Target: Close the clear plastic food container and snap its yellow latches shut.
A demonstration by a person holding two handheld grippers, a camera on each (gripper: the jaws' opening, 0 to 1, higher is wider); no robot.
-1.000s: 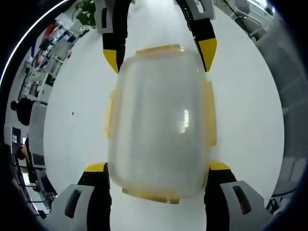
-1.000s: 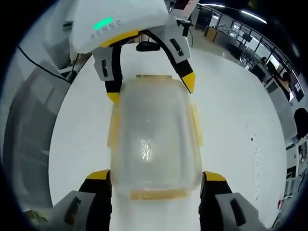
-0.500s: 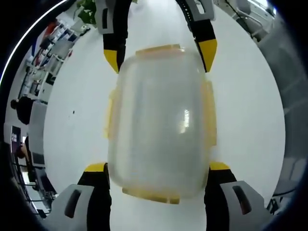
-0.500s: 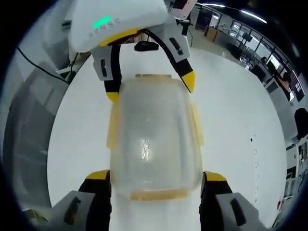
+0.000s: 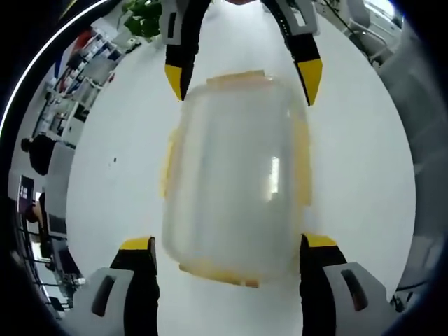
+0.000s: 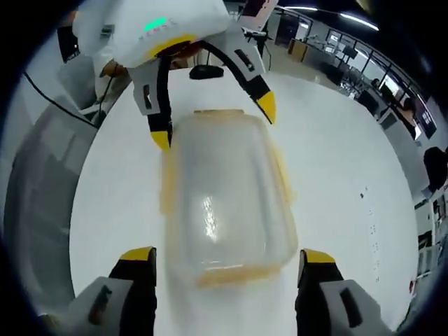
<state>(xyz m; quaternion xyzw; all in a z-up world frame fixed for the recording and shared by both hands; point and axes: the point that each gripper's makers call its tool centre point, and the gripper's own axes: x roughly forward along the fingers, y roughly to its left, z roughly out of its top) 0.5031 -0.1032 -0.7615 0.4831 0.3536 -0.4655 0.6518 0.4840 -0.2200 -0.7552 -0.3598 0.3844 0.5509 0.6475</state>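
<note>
Here one container on white table; two grippers, left, right, jaws spread.

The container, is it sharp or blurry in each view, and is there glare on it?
Left gripper view: the container is slightly soft, with a narrow white glare streak on its lid. Right gripper view: the container is smeared by motion blur, with fainter glare.

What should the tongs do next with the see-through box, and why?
Probably lower one pair of open tongs onto an end latch and press it down. The clear container sits on the white table with its lid on, both tongs straddle its ends without gripping, and the picture is too blurry to tell whether the yellow latches are snapped.
</note>
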